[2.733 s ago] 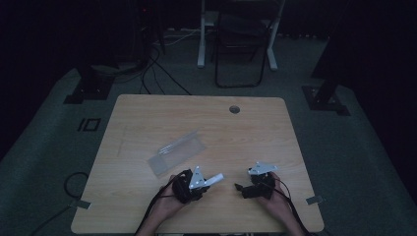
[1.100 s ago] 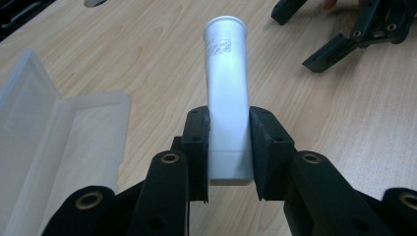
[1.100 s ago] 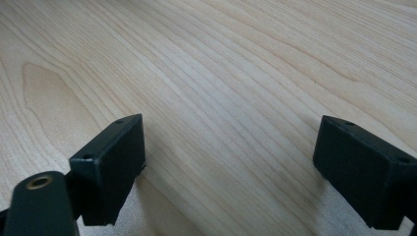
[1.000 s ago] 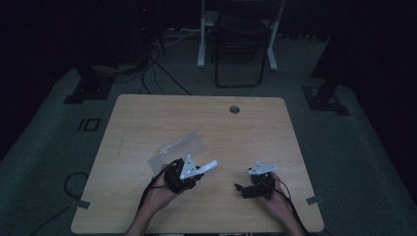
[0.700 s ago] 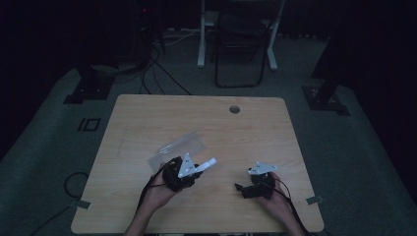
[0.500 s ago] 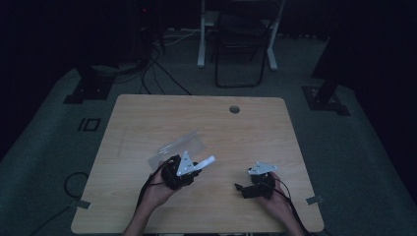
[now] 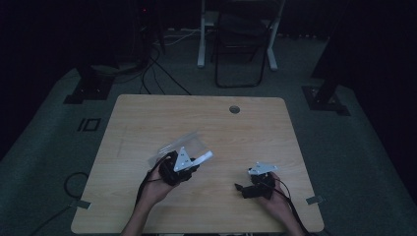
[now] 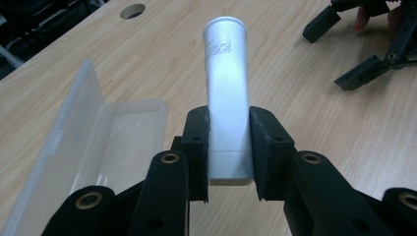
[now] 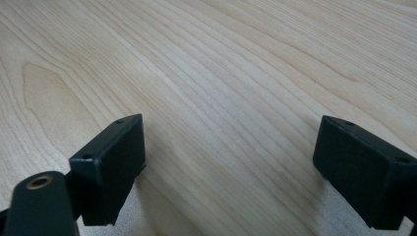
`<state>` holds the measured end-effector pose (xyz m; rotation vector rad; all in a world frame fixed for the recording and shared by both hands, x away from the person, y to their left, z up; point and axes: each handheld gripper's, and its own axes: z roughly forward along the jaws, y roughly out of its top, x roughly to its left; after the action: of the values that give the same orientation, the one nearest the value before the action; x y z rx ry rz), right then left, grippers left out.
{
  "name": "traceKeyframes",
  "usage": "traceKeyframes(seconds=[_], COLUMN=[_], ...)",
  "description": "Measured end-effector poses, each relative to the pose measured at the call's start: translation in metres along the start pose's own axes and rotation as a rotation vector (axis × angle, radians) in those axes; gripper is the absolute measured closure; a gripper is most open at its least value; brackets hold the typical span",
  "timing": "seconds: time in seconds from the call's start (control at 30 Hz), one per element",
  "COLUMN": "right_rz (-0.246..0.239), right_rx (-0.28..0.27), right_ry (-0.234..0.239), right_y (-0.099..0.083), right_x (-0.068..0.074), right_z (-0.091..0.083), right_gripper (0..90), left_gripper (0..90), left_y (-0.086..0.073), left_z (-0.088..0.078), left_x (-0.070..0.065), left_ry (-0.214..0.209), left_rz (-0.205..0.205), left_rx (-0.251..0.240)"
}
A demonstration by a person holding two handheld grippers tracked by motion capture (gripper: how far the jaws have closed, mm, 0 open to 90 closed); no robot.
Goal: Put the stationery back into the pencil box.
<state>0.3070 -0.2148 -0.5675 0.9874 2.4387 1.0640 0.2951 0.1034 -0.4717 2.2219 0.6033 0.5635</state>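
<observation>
Smooth white plastic tube [image 8: 226, 98] clenched in the left claw [image 8: 228, 147], beside a clear hinged case [image 8: 74, 147]; right claw [image 9: 231, 167] released.

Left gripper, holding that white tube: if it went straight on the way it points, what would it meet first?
Likely nothing soon. The left gripper, shut on the white tube, points across bare table. The clear case lies off to one side, the right gripper to the other.

— Held between the black jaws of the left gripper [image 8: 228, 147]?
— White tube [image 8: 226, 93], clamped near its flat end, open rim pointing away over the wooden table [image 8: 305, 113].
— To the left?
— Clear plastic case [image 8: 93, 142], lid open, lying just beside the tube.
— Upper right?
— Right gripper [image 8: 373, 44], well apart.
</observation>
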Motion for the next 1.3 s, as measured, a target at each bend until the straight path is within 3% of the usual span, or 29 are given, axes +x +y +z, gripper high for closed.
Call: traceKeyframes(seconds=[0.47,1.3], right_rz=[-0.001,-0.001], right_rx=[0.0,-0.001], right_ry=[0.0,0.0], right_y=[0.0,0.0], right_x=[0.0,0.0], right_z=[0.0,0.0], right_gripper=[12.3,12.3], left_gripper=[71.3,71.3], left_y=[-0.001,-0.004], left_z=[0.0,0.003], left_x=[0.012,0.025], left_ry=[0.022,0.056], left_rz=[-0.033,-0.055], left_rx=[-0.006,0.005])
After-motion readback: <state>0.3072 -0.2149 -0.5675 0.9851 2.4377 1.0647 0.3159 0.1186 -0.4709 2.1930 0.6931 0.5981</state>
